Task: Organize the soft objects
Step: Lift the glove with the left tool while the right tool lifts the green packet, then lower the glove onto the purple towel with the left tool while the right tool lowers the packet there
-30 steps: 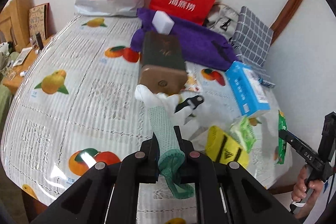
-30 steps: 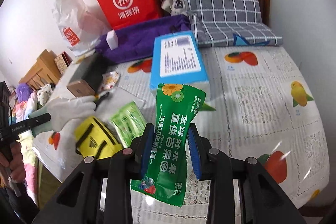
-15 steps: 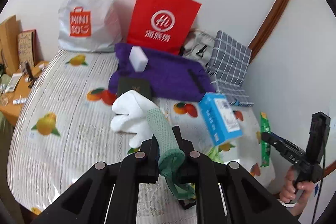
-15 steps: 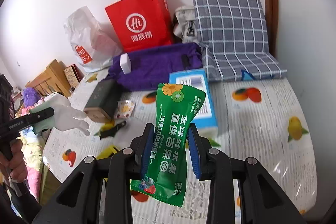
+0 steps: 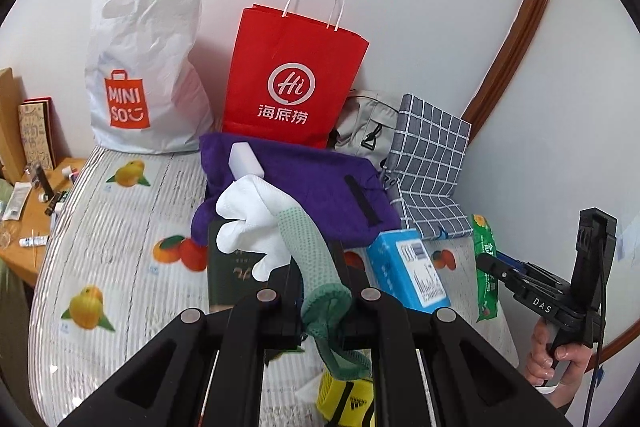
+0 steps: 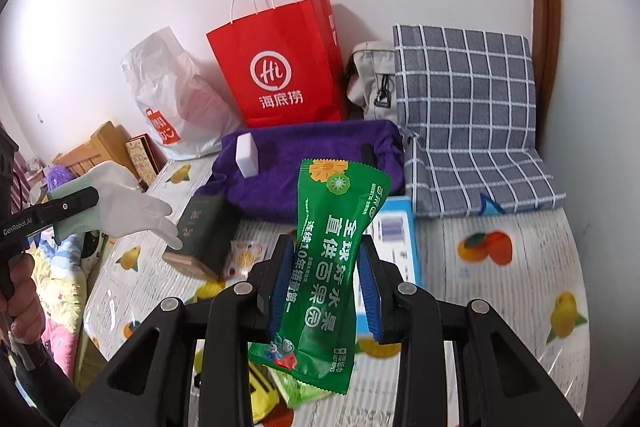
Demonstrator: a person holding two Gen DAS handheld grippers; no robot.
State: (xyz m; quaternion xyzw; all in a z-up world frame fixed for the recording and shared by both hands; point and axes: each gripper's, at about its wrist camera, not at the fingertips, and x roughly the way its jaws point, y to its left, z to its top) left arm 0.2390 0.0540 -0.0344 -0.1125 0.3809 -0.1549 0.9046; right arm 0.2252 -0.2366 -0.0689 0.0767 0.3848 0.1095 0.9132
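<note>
My left gripper (image 5: 318, 269) is shut on the green cuff of a white glove (image 5: 256, 219) and holds it up above the table; the glove also shows in the right wrist view (image 6: 120, 205). My right gripper (image 6: 326, 259) is shut on a green snack packet (image 6: 328, 267) held upright above the table; the packet also shows at the right of the left wrist view (image 5: 486, 267). A red paper bag (image 5: 294, 83) and a white MINISO plastic bag (image 5: 144, 67) stand at the back against the wall.
On the fruit-print table (image 5: 100, 227) lie a purple cloth (image 5: 320, 187) with a white block (image 5: 246, 163), a dark box (image 6: 204, 231), a blue box (image 5: 408, 271), a yellow pouch (image 5: 348, 399) and a grey checked cushion (image 6: 464, 115). A wooden side table (image 5: 20, 187) stands at the left.
Both grippers have risen and drawn back from the table, still holding the glove and the packet. The glove has lifted off the table and the bags at the back now fill more of the view.
</note>
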